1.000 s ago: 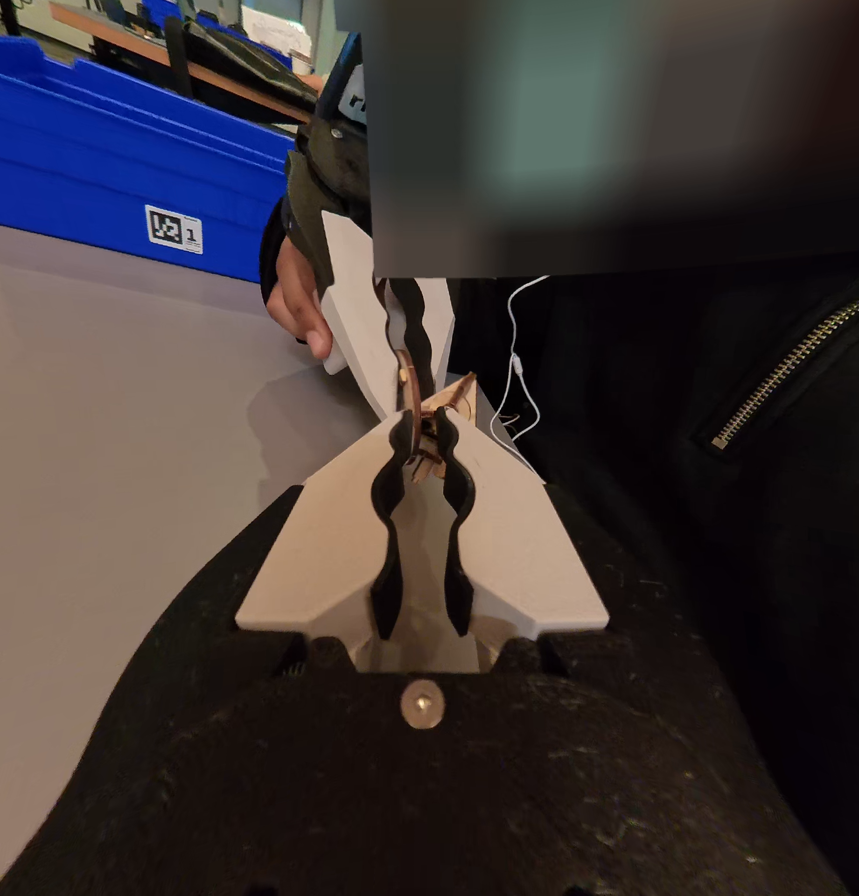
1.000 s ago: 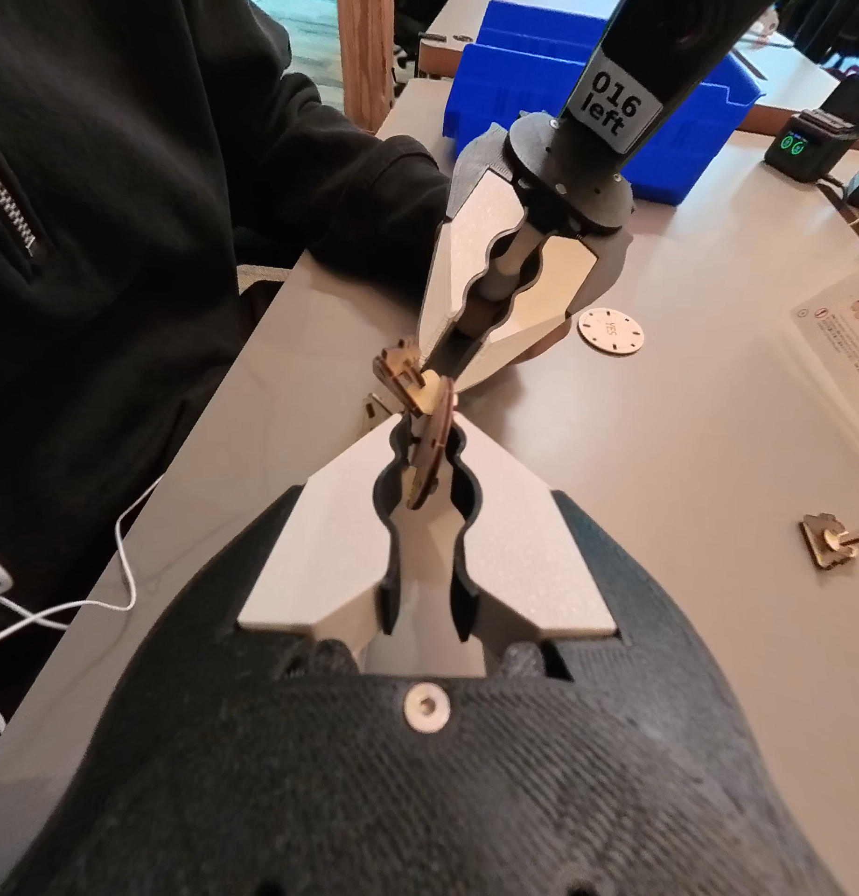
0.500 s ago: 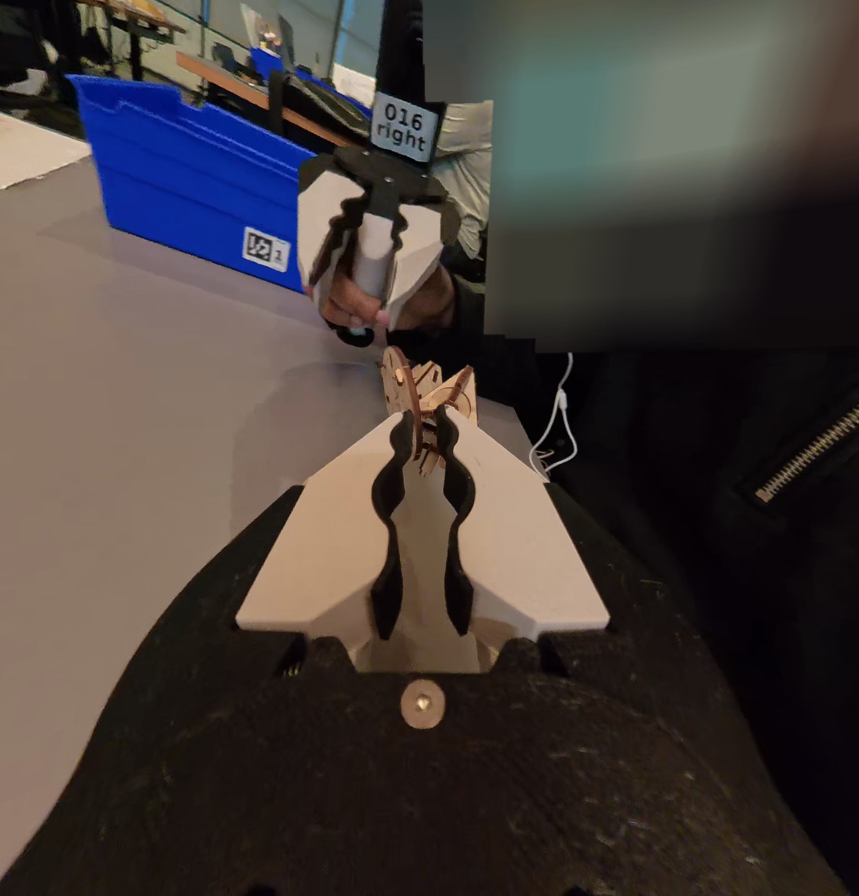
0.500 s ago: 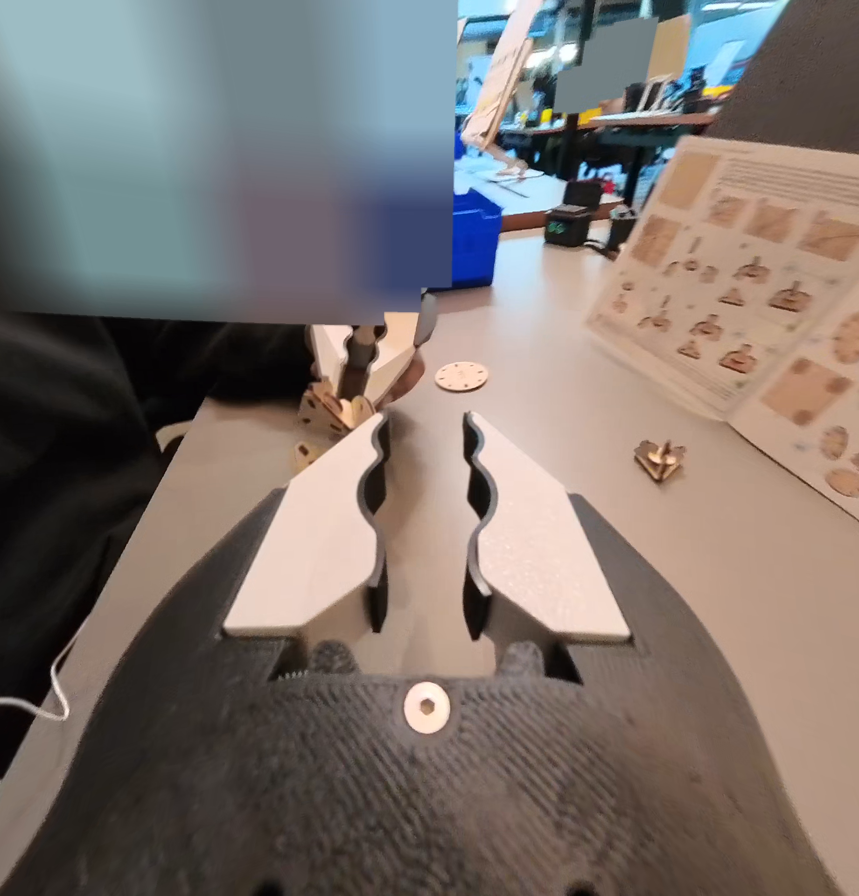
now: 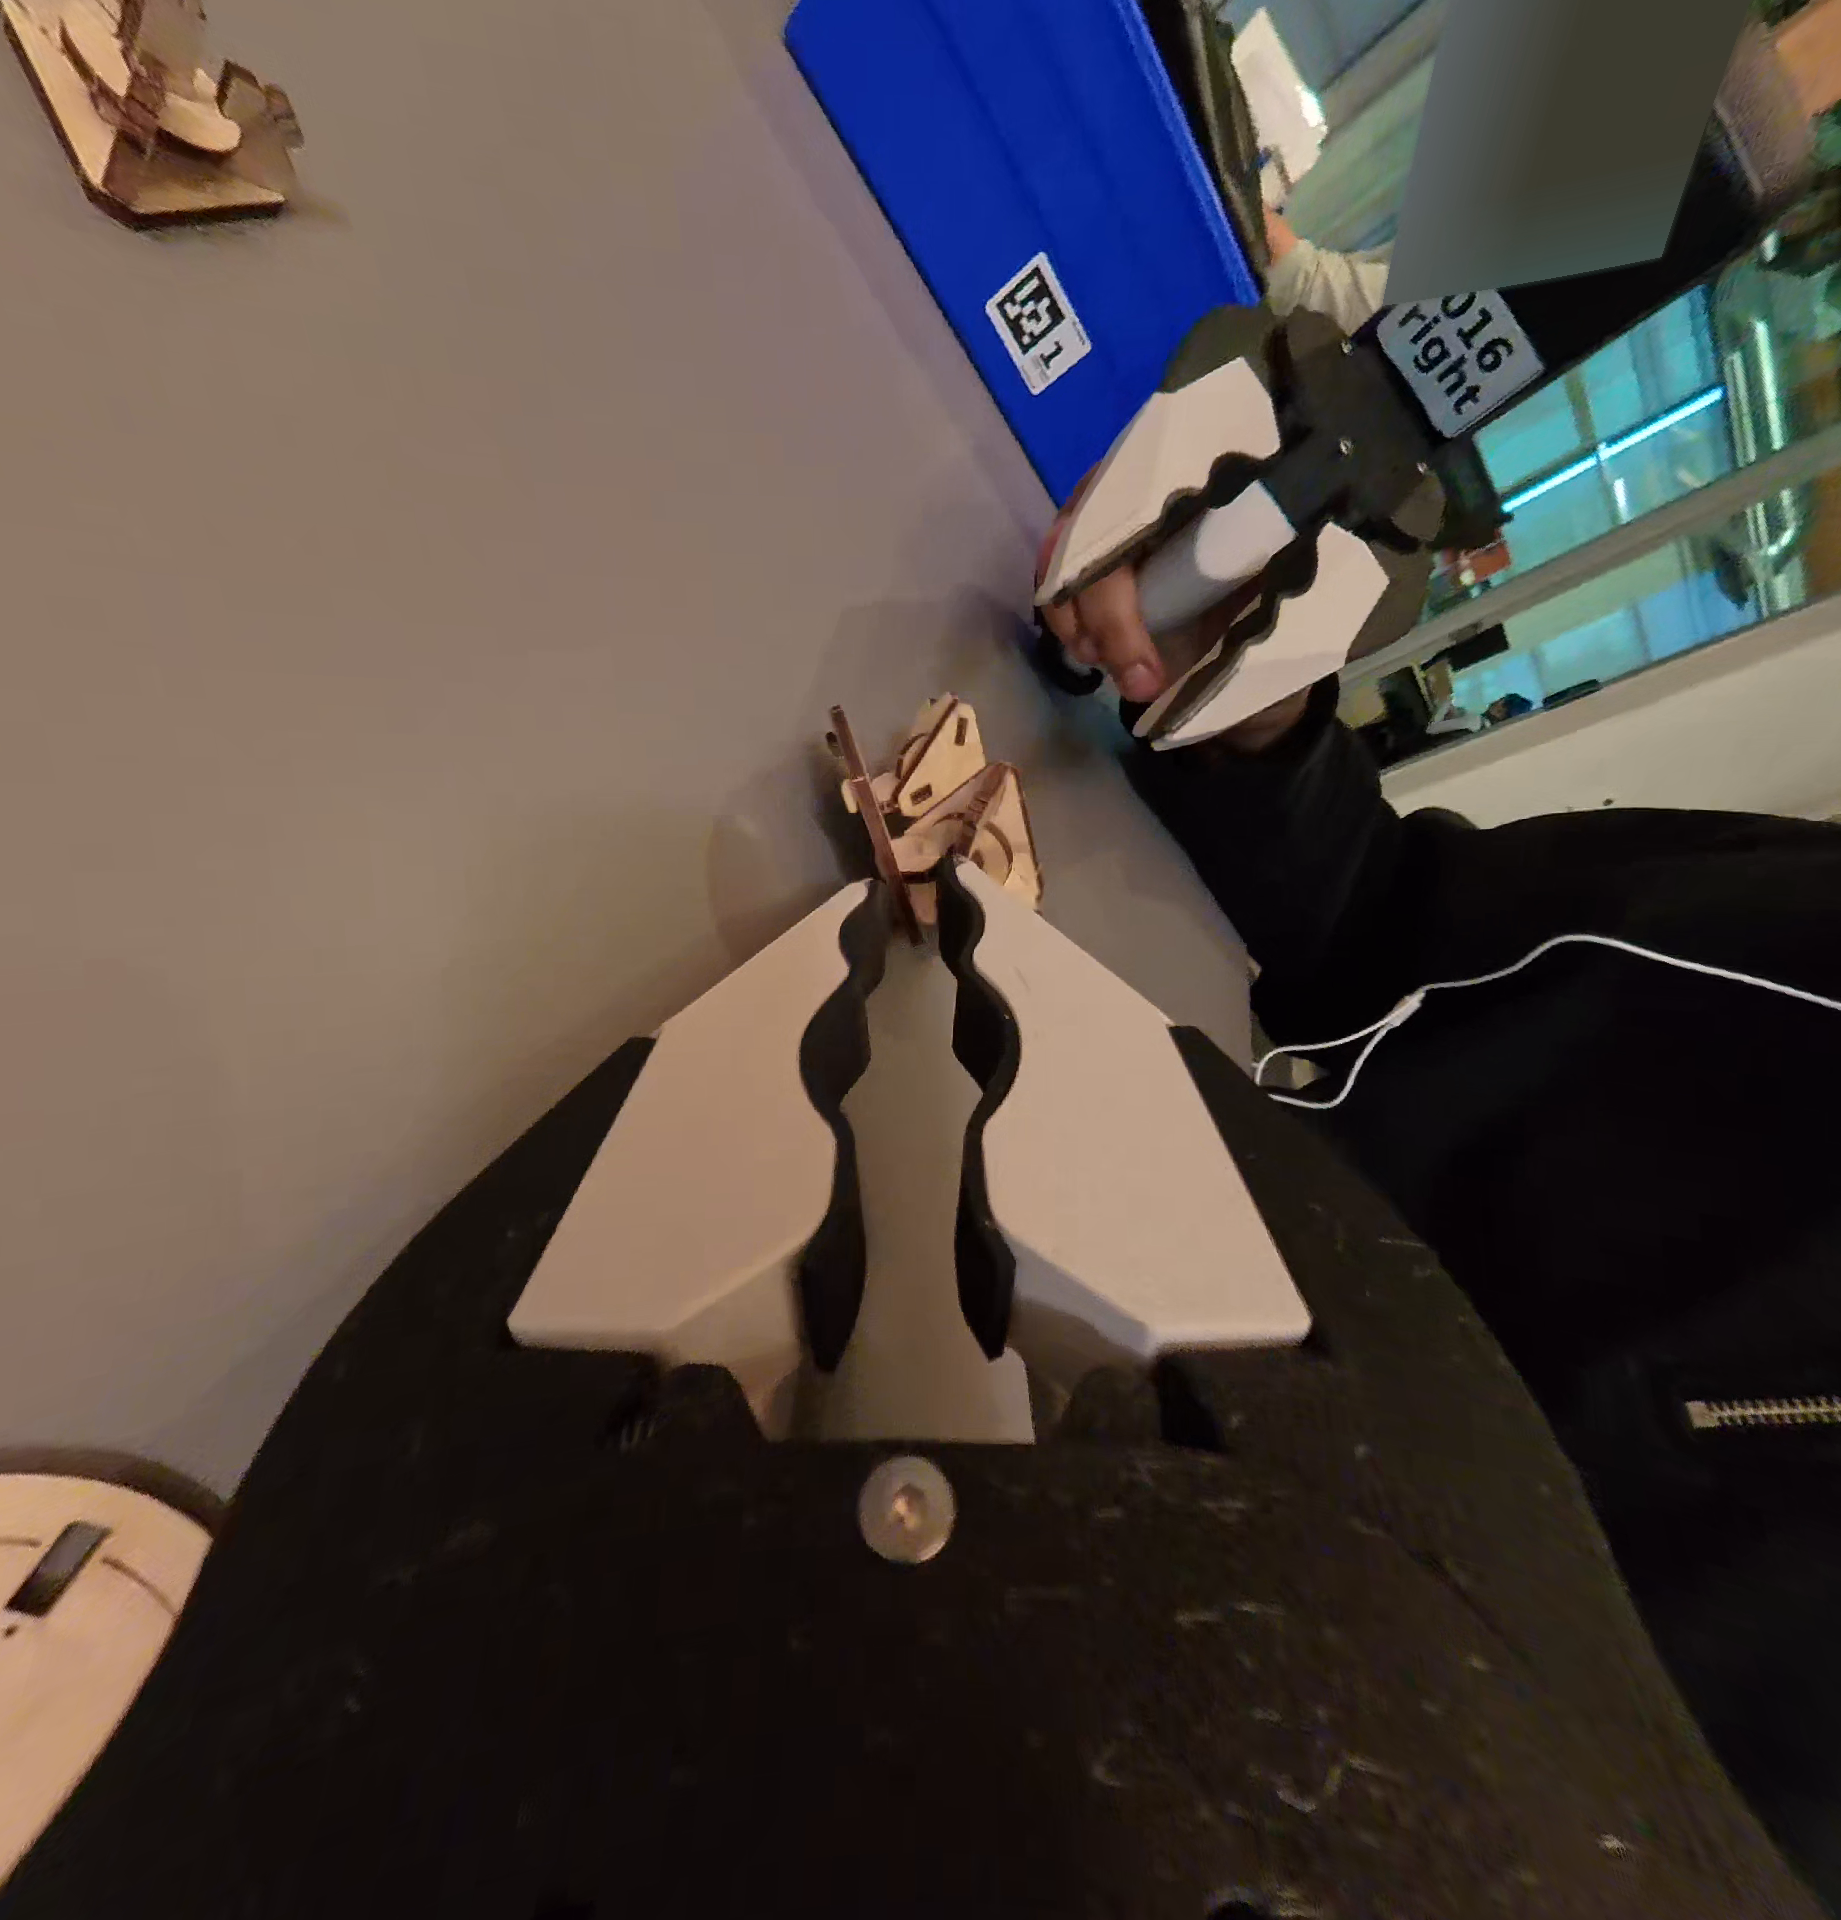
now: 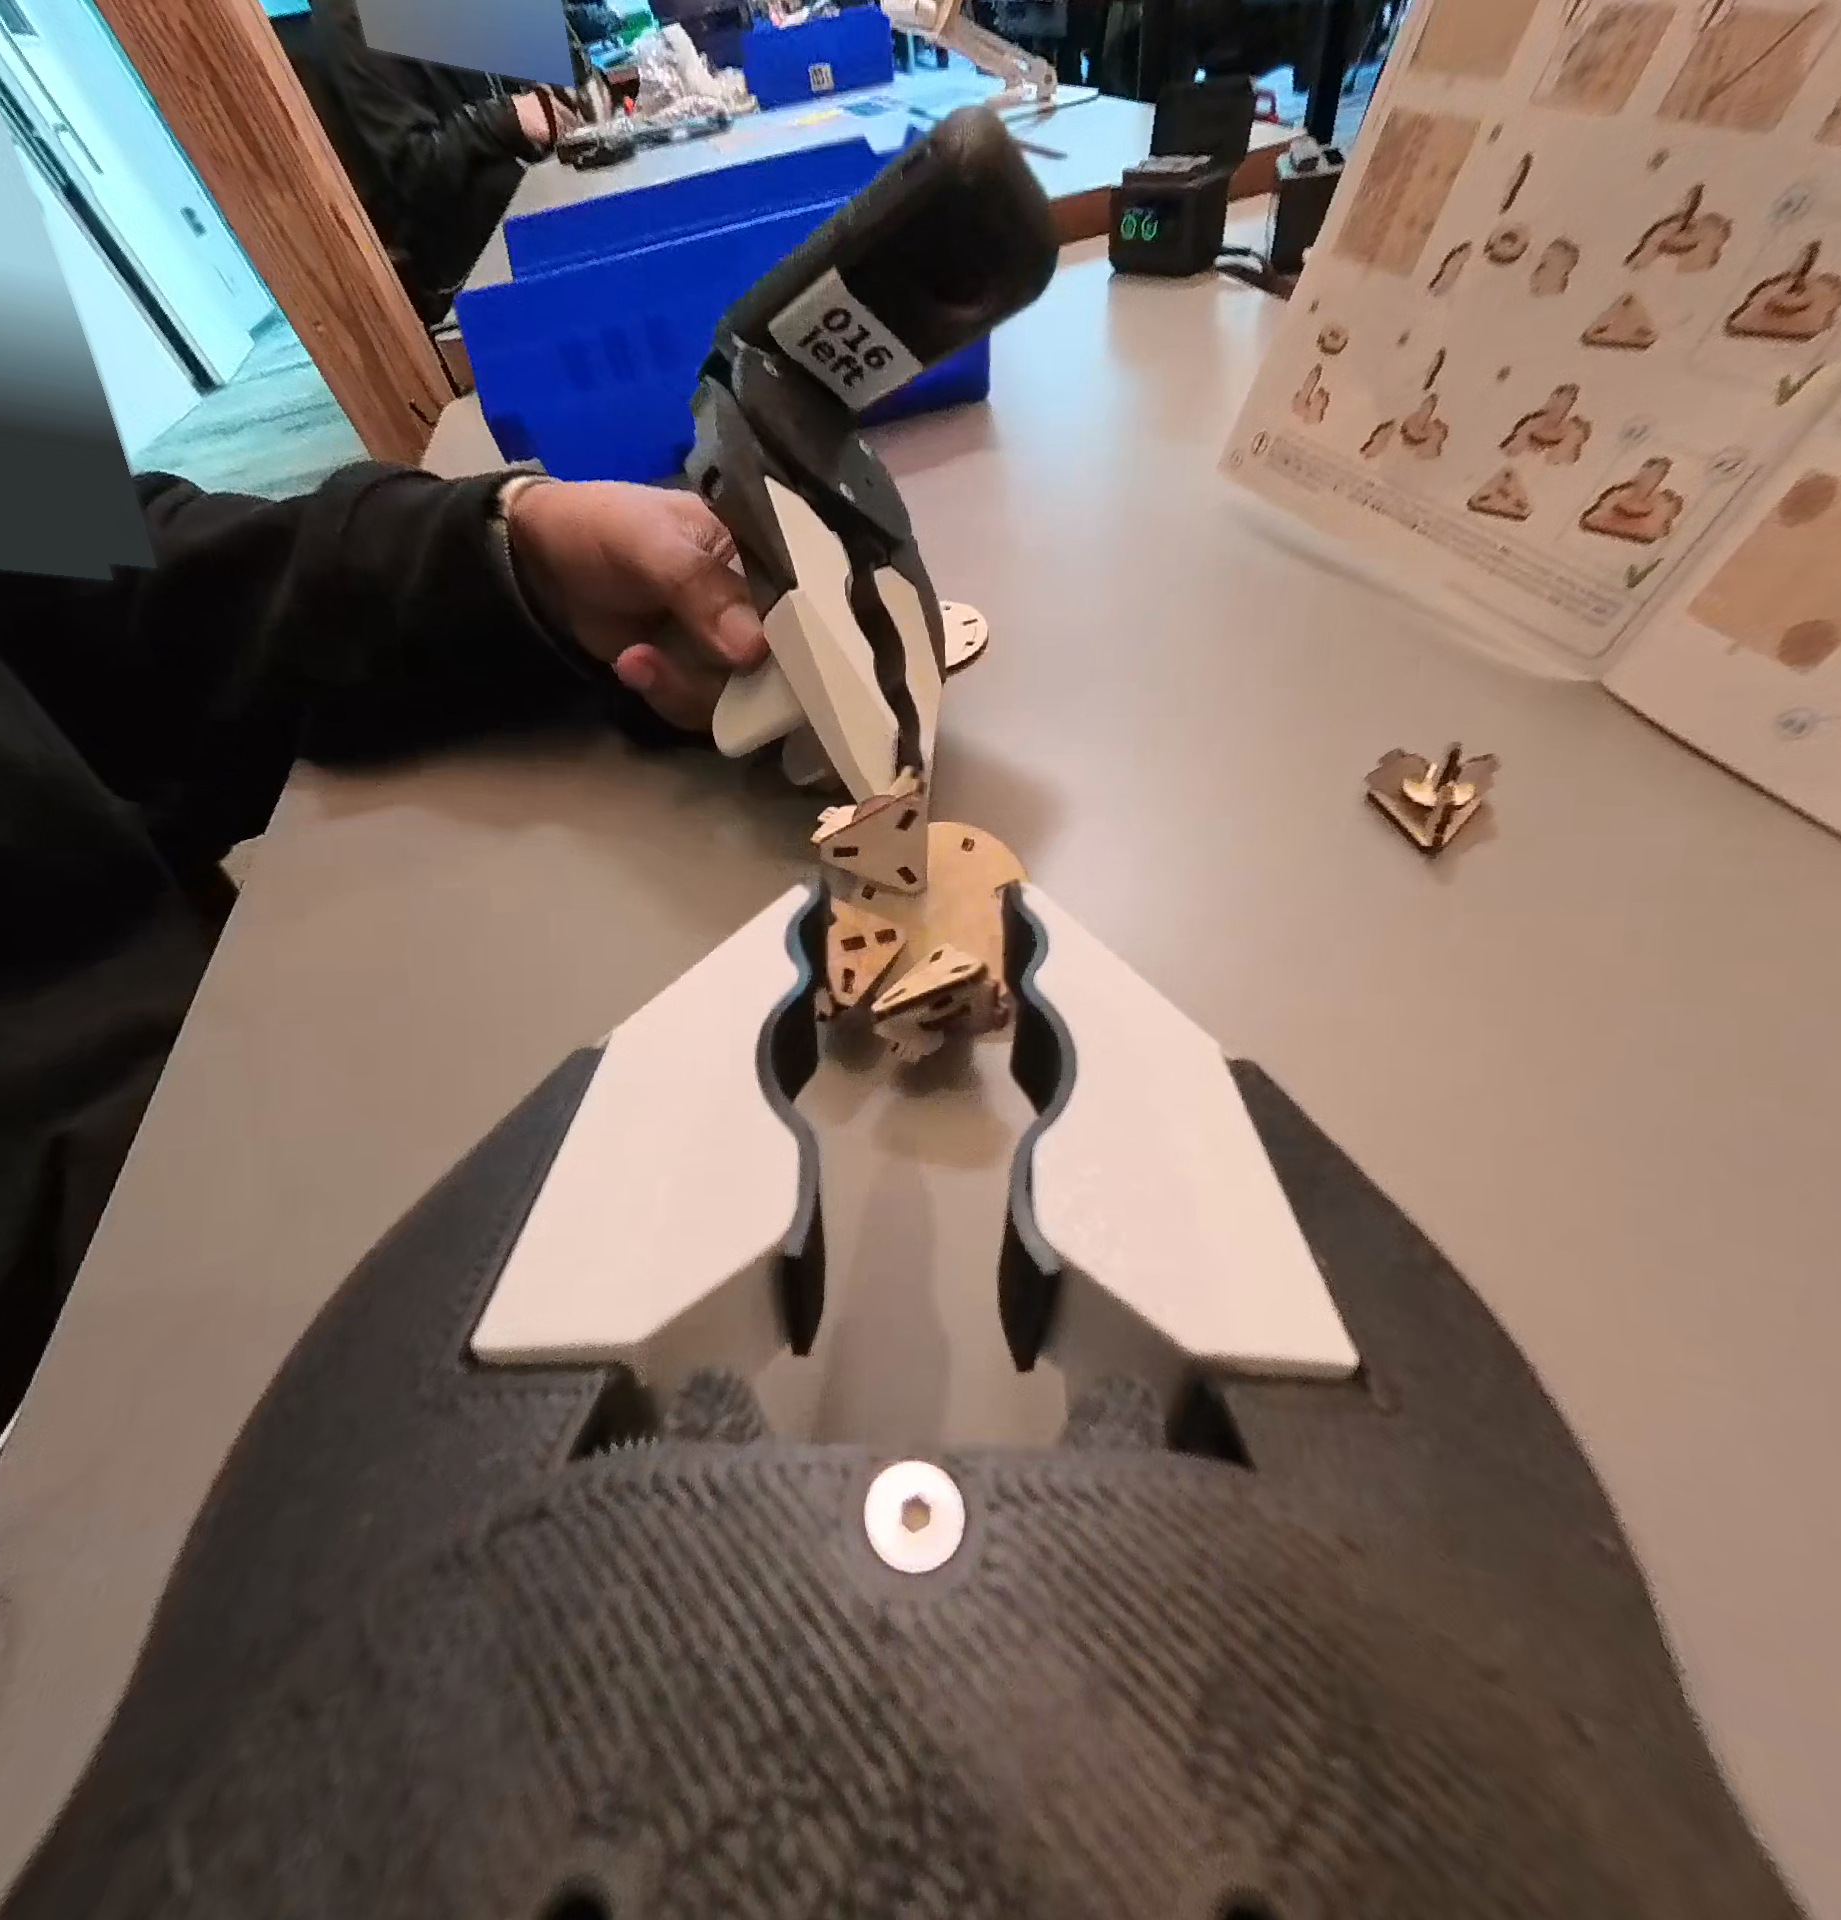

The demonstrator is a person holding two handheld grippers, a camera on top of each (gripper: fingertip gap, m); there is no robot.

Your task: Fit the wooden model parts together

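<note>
My left gripper (image 5: 911, 883) is shut on a small wooden assembly (image 5: 942, 810), a thin disc with triangular slotted plates on it, and holds it just above the grey table (image 5: 376, 623). The right wrist view shows the left gripper (image 6: 911, 779) pinching the assembly (image 6: 880, 847) from above. My right gripper (image 6: 914, 909) is open. The assembly appears between its fingertips there, with a gap at each pad. In the left wrist view the right gripper (image 5: 1098, 665) stands open and apart from the assembly, a hand behind it.
A blue bin (image 5: 1009, 208) stands at the table's far side. An illustrated instruction sheet (image 6: 1581, 312) leans at the right, with a small triangular wooden piece (image 6: 1430, 800) before it. A wooden disc (image 6: 963, 629) lies behind the left gripper. Another wooden model (image 5: 157, 125) and a round wooden plate (image 5: 54, 1600) lie on the table. The tips of one gripper are about 6 cm away from the tips of the other.
A second ago both grippers pinched the assembly. My right gripper opened, let go and drew back. My left gripper kept its hold and rolled to the side.
</note>
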